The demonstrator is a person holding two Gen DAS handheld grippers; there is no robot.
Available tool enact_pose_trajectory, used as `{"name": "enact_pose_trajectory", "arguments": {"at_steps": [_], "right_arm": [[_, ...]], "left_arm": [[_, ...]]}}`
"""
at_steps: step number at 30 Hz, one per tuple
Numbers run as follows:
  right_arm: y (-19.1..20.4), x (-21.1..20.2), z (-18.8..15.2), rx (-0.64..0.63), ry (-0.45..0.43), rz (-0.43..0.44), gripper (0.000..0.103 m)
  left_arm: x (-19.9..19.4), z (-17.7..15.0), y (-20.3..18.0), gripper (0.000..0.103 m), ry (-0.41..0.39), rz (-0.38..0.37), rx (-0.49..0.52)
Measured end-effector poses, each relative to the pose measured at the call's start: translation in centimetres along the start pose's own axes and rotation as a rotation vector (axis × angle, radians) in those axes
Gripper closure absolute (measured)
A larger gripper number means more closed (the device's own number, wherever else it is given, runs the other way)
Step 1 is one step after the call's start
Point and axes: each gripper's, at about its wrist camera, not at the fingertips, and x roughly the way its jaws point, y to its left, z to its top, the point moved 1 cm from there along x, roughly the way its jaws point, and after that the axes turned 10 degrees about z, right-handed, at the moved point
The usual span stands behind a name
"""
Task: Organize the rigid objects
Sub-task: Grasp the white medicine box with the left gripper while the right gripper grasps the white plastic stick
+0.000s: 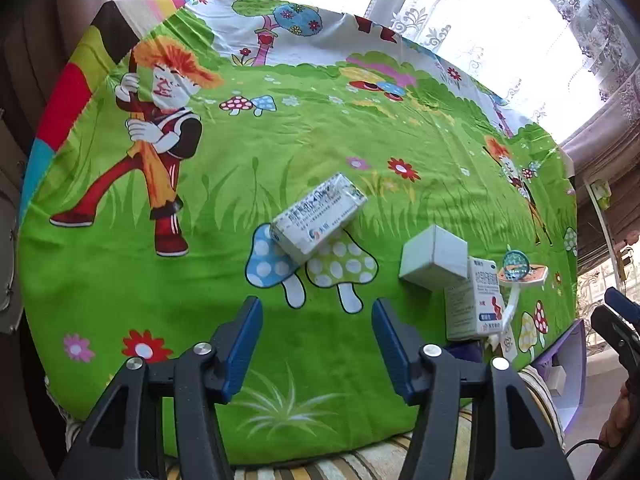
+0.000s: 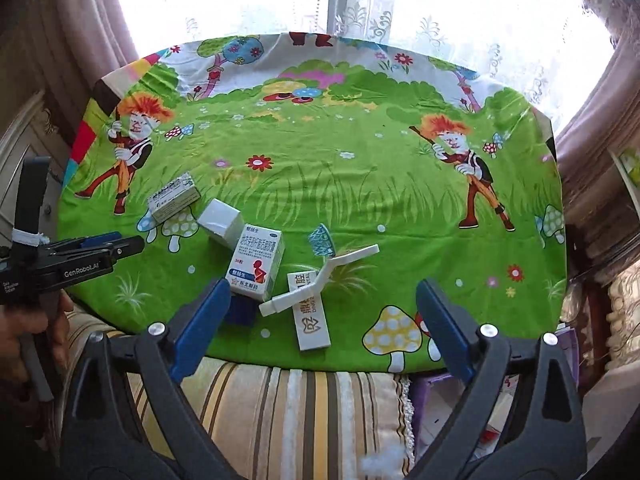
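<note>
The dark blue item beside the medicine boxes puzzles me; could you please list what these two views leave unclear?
- Dark blue item: right wrist view, half hidden by the upright medicine box and the right tongs; identity unclear.
- Purple container: left wrist view, cut off below the cloth; contents unreadable.
- Flat medicine box: print too small.

The tablecloth (image 2: 320, 184) is soft printed cloth, faintly creased. The medicine boxes (image 2: 256, 264) and the plain white box (image 2: 220, 220) look like smooth cardboard, slightly glossy. Both grippers (image 1: 316, 344) have matt black plastic arms, ribbed blue pads (image 2: 200, 328) and shiny metal screws (image 2: 157, 328).
</note>
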Motion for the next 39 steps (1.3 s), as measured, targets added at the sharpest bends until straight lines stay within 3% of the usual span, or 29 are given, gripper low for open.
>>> {"name": "enact_pose_trajectory", "arguments": {"at_steps": [3,8,11,16,20,24,27,29,31,33,39], "right_arm": [[-3.1,2.3,-0.5,0.155,-0.003,0.018,0.008],[-5.7,5.2,-1.8,0.261,0.017,0.030,0.008],[-5.3,6.5,-1.9,0.259,0.050,0.066,0.008],[-4.3,7.8,-1.2,0.214,0.046,0.054,0.009],[-4.1,8.5,-0.8,0.209,0.043,0.045,0.011],[-3.9,9.6,-0.4,0.199,0.065,0.047,0.024],[-3.8,10.2,-0.2,0.191,0.079,0.043,0.040],[-3.8,10.6,-0.2,0.187,0.091,0.051,0.050],[-3.8,10.9,-0.3,0.187,0.105,0.073,0.069],[-3.9,11.2,-0.4,0.192,0.110,0.111,0.077],[-4.2,10.3,-0.6,0.194,0.068,0.141,0.089]], "left_arm": [[1.1,2.0,-0.9,0.034,-0.029,0.058,0.098],[3.8,4.0,-1.5,0.034,-0.034,0.077,0.166],[5.2,4.4,-2.4,0.034,-0.034,0.086,0.215],[6.7,4.1,-3.0,0.034,-0.036,0.112,0.259],[6.6,3.7,-3.4,0.047,-0.066,0.111,0.294],[6.3,3.4,-3.7,0.061,-0.072,0.107,0.302],[6.0,3.0,-3.5,0.068,-0.065,0.107,0.277],[5.9,2.8,-3.1,0.068,-0.052,0.095,0.242],[5.7,2.7,-2.8,0.069,-0.047,0.087,0.219],[5.2,2.4,-2.6,0.069,-0.054,0.084,0.200],[2.8,1.8,-2.2,0.069,-0.121,0.076,0.153]]}}
